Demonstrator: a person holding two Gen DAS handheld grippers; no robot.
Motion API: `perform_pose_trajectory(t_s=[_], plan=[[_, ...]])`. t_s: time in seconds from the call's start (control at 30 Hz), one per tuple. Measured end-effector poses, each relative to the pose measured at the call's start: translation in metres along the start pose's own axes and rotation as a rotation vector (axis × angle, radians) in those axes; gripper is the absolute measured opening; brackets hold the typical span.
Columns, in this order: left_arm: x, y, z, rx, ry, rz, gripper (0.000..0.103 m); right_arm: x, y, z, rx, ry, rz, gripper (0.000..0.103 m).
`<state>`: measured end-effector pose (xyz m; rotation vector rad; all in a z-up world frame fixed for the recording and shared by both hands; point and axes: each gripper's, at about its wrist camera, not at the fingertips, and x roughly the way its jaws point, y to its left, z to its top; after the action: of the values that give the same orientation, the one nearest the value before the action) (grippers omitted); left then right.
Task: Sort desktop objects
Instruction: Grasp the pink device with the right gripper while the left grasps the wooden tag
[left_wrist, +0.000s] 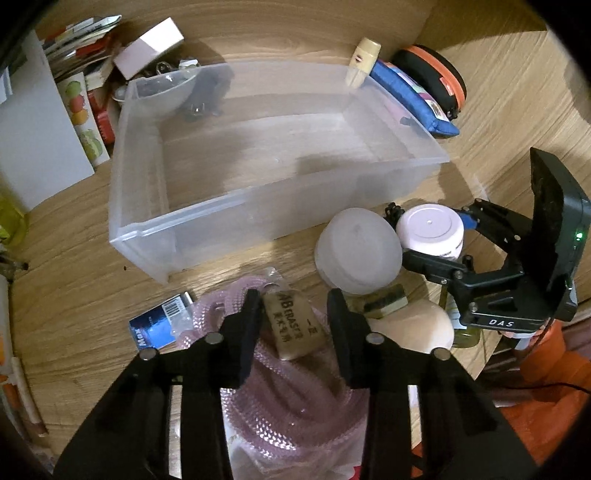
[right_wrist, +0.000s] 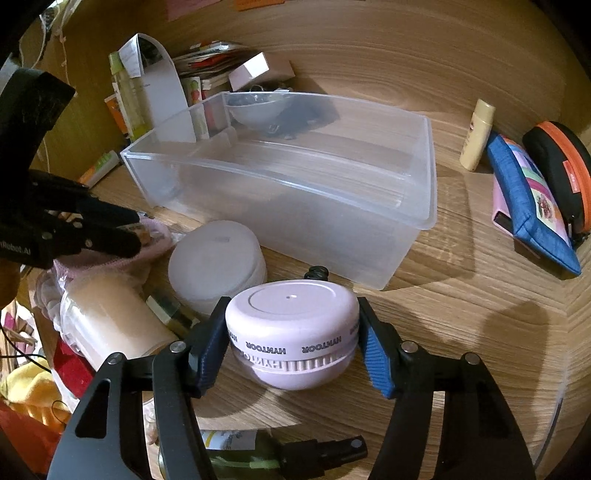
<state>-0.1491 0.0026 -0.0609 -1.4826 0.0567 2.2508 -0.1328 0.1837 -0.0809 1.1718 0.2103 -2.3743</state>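
A clear plastic bin (left_wrist: 155, 236) (right_wrist: 421, 221) stands empty on the wooden desk. My left gripper (left_wrist: 293, 306) is open, its fingers either side of a tan eraser (left_wrist: 295, 328) that lies on a bag of pink cord (left_wrist: 291, 387); the left finger touches the eraser, the right one stands apart. My right gripper (right_wrist: 291, 339) is shut on a round lilac HYNTOOR device (right_wrist: 291, 332), which also shows in the left wrist view (left_wrist: 430, 230). A frosted white jar (left_wrist: 356, 251) (right_wrist: 218, 266) stands next to it.
A cream bottle (right_wrist: 476, 134), a blue pouch (right_wrist: 532, 199) and a black-orange case (right_wrist: 565, 170) lie right of the bin. Books, a white box (left_wrist: 147, 48) and a clear bowl (left_wrist: 166, 92) sit behind it. A blue card (left_wrist: 159, 325), a beige tube (right_wrist: 110, 314) and a spray bottle (right_wrist: 280, 454) lie near.
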Motion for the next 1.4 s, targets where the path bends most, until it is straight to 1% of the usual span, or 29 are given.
perform_pose_trajectory(t_s=[0.07, 0.17, 0.3, 0.4, 0.43, 0.53, 0.6, 0.63, 0.77, 0.87, 0.9, 0.97, 1.07, 1.23, 1.4], plan=[[-0.002, 0.000, 0.000, 0.006, -0.013, 0.012, 0.023, -0.003, -0.002, 0.000, 0.014, -0.011, 0.010, 0.061], [-0.011, -0.001, -0.003, 0.014, -0.050, 0.016, 0.023, -0.011, -0.004, 0.002, 0.022, -0.033, 0.012, 0.060], [-0.026, -0.004, -0.007, 0.029, -0.103, 0.044, 0.023, -0.027, -0.005, 0.008, 0.022, -0.076, -0.004, 0.060], [-0.042, -0.004, -0.007, 0.031, -0.161, 0.066, 0.023, -0.037, -0.005, 0.015, 0.017, -0.102, -0.009, 0.061], [-0.048, -0.003, -0.007, 0.032, -0.181, 0.078, 0.023, -0.041, -0.005, 0.017, 0.013, -0.112, -0.012, 0.061], [-0.066, -0.005, -0.008, 0.045, -0.258, 0.149, 0.023, -0.053, -0.005, 0.025, 0.007, -0.144, -0.014, 0.061], [-0.074, -0.007, -0.007, 0.059, -0.290, 0.192, 0.023, -0.060, -0.007, 0.031, 0.005, -0.166, -0.007, 0.061], [-0.077, -0.007, -0.007, 0.062, -0.303, 0.203, 0.023, -0.062, -0.008, 0.035, 0.004, -0.178, -0.009, 0.061], [-0.086, -0.009, -0.003, 0.076, -0.354, 0.224, 0.023, -0.068, -0.017, 0.048, 0.019, -0.208, -0.011, 0.060], [-0.093, -0.010, 0.002, 0.073, -0.391, 0.221, 0.023, -0.072, -0.025, 0.061, 0.035, -0.238, -0.008, 0.061], [-0.095, -0.010, 0.006, 0.068, -0.399, 0.206, 0.023, -0.073, -0.027, 0.064, 0.033, -0.243, -0.010, 0.061], [-0.092, -0.007, 0.017, 0.051, -0.400, 0.167, 0.023, -0.071, -0.030, 0.071, 0.028, -0.255, -0.016, 0.061], [-0.083, -0.002, 0.029, 0.032, -0.393, 0.144, 0.023, -0.062, -0.036, 0.084, 0.036, -0.247, -0.014, 0.061], [-0.066, 0.012, 0.050, -0.007, -0.368, 0.142, 0.023, -0.038, -0.043, 0.098, 0.046, -0.200, -0.001, 0.061], [-0.045, 0.029, 0.064, -0.042, -0.318, 0.145, 0.023, -0.014, -0.047, 0.103, 0.053, -0.145, 0.017, 0.061]])
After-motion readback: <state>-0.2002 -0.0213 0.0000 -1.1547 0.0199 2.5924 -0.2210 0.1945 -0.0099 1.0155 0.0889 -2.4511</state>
